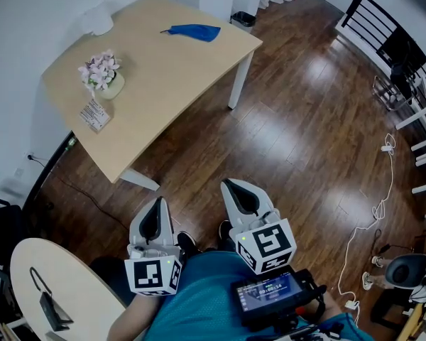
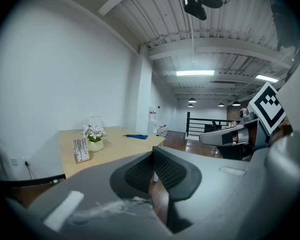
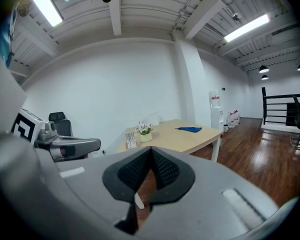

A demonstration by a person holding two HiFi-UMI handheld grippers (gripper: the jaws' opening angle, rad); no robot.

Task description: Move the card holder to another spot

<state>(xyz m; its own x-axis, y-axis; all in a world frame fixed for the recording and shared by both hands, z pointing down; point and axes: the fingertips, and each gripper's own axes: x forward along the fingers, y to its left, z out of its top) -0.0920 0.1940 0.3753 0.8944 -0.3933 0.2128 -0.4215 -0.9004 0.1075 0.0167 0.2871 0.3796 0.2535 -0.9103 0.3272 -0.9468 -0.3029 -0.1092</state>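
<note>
Your left tool and right tool are both pressed together, empty, well apart from the tabletop. The card holder sits just beside the flower pot. A careless reach could topple the pot.

Place: open-plan office with a loft look.
Ceiling: exposed white beams and strip lights.
Floor: dark polished wood with loose white cables lying on it.
Tabletop: pale wood on white legs, carrying a card holder and a flower pot.
Other signs: office chair, water dispenser with spare bottles nearby, black railing.
</note>
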